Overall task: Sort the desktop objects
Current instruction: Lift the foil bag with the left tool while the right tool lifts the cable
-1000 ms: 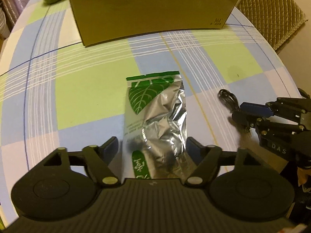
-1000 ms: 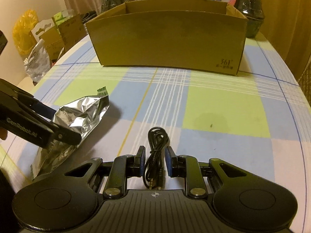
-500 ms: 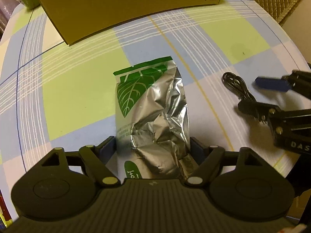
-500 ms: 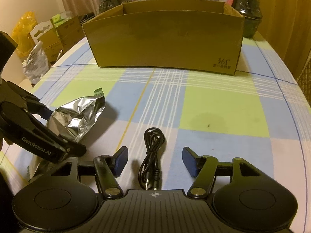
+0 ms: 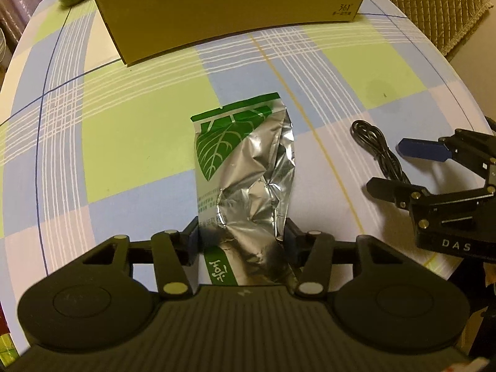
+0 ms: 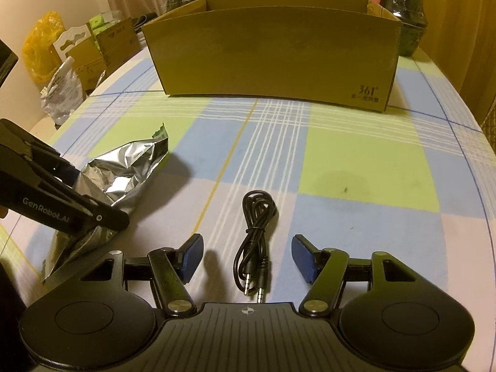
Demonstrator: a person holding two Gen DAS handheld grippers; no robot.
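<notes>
Gripping the crumpled foil pouch (image 5: pixel 245 183) near its lower end, the left gripper (image 5: pixel 243 238) had both blue pads pressed against the pouch's sides, so its jaws were closed on the packet. The pouch, silver with a green leaf print and a green strip along its far edge, lay lengthwise on the checked tablecloth (image 5: pixel 130 142), its far end pointing toward the cardboard box (image 5: pixel 235 9). In the right wrist view the same pouch (image 6: pixel 124 179) showed at the left, with the left gripper's black fingers (image 6: pixel 102 217) clamped over it. The right gripper (image 6: pixel 246 255) stood wide apart, its blue pads (image 6: pixel 305 259) on either side of the coiled black audio cable (image 6: pixel 254 232) and touching neither strand. The cable rested flat on the cloth, its two metal plugs nearest the gripper body and its loop toward the box. From the left wrist camera the cable (image 5: pixel 376 144) lay to the right of the pouch, well apart from it, with the right gripper (image 5: pixel 406 167) spread around its near end. The open-topped box (image 6: pixel 272 52) sat at the far side of the table, beyond both items, with dark round containers (image 6: pixel 409 31) beside it.
</notes>
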